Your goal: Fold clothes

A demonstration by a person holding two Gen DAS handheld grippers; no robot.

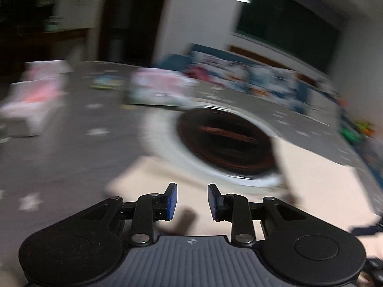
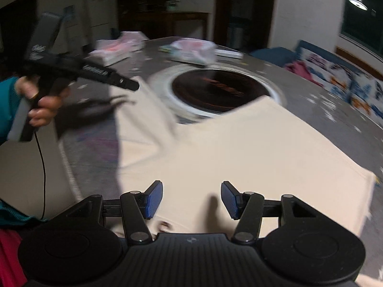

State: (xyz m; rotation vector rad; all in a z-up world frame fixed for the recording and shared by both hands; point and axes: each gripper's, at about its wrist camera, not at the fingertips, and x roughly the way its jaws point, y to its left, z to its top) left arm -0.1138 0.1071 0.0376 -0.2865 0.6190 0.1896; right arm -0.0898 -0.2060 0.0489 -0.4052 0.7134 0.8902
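The round grey tabletop with its star pattern fills most of the room in front of me, and a dark round inset with a white rim sits in its middle. Spread across the near side is the cream garment, lying mostly flat, with one edge reaching up to that rim and a loose flap bunched on its left part. If a fold drags the cloth over the rim, I'd guess it could snag or ruck up there. Folded piles sit at the far edge, well apart, so they seem safe.

The right gripper hangs just over the near part of the garment, jaws spread wide and holding nothing. The left gripper, carried in the left hand, is up off the cloth, jaws also apart and empty. Both views are smeared, which suggests fast motion; a hurried pinch might catch one layer only, or miss the edge.
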